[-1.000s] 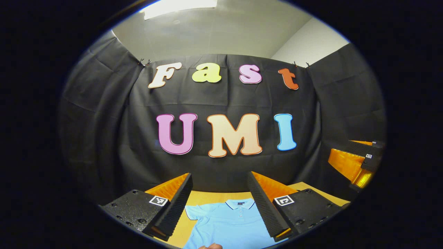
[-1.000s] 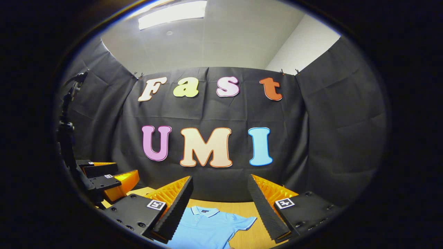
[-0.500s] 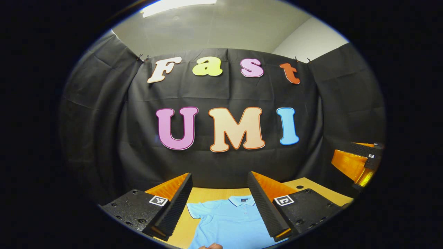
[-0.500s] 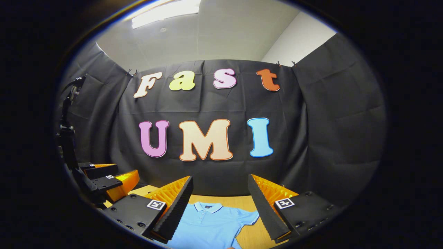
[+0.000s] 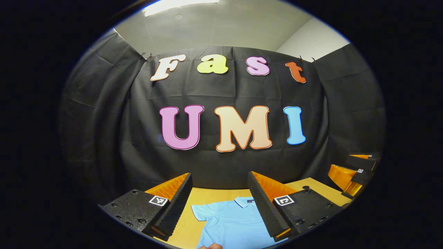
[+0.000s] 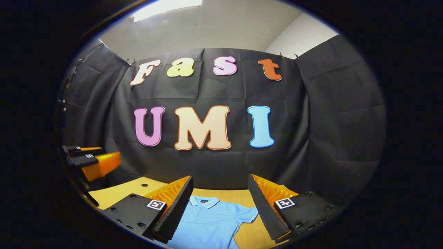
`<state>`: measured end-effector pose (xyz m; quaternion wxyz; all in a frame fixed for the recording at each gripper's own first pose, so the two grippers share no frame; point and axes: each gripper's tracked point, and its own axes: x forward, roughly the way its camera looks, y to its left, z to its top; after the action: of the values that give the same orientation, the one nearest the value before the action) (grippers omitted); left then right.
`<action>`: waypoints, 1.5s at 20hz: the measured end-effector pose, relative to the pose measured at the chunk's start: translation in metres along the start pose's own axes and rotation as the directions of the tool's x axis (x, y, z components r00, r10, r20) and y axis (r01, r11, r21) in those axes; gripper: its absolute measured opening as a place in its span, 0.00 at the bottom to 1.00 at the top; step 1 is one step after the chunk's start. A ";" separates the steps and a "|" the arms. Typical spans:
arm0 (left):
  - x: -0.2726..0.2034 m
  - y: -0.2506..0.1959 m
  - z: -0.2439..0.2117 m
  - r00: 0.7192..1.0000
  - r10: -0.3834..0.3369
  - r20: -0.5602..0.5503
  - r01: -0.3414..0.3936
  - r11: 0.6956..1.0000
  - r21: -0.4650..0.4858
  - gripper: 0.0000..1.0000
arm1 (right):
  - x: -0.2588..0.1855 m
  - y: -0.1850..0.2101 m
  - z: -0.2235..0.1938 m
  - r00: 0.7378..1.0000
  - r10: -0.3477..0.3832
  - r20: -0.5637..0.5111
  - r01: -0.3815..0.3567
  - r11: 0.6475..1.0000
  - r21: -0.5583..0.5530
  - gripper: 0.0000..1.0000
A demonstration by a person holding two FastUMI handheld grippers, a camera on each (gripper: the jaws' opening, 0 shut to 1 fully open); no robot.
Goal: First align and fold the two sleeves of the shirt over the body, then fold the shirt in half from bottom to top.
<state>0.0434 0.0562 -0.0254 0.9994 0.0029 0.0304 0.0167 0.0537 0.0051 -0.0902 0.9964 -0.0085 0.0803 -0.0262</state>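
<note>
So the light blue polo shirt point(image 5: 232, 221) is lying flat on the wooden table point(image 5: 202, 196), collar pointing at the far edge by the black cloth wall point(image 5: 104, 138), both short sleeves spread out to the sides. The left gripper point(image 5: 220, 204) hangs above it, fingers spread wide with nothing between them. The right gripper point(image 6: 220, 205) is the same deal, wide apart and empty, up over the shirt's collar end. Neither one is touching the fabric.
</note>
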 end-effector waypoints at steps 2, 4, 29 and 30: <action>0.005 0.007 -0.001 1.000 0.009 0.001 -0.009 1.000 0.001 0.95 | 0.021 -0.010 -0.019 0.999 -0.018 -0.033 0.017 1.000 -0.021 1.00; 0.012 0.013 -0.005 1.000 0.013 -0.006 -0.013 1.000 0.001 0.95 | 0.039 -0.023 -0.038 0.997 -0.047 -0.063 0.044 0.998 -0.033 0.99; 0.064 0.078 -0.056 0.986 0.115 -0.121 -0.109 0.993 0.055 0.94 | 0.177 -0.131 -0.302 0.772 -0.297 -0.562 0.290 0.951 -0.105 1.00; 0.066 0.080 -0.059 0.985 0.117 -0.126 -0.111 0.992 0.058 0.94 | 0.177 -0.135 -0.315 0.753 -0.302 -0.585 0.299 0.949 -0.105 0.99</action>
<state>0.1029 0.1384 -0.0873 0.9923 0.0289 0.0954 0.0733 0.1709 -0.1429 -0.4266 0.9035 -0.0150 0.3855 -0.1867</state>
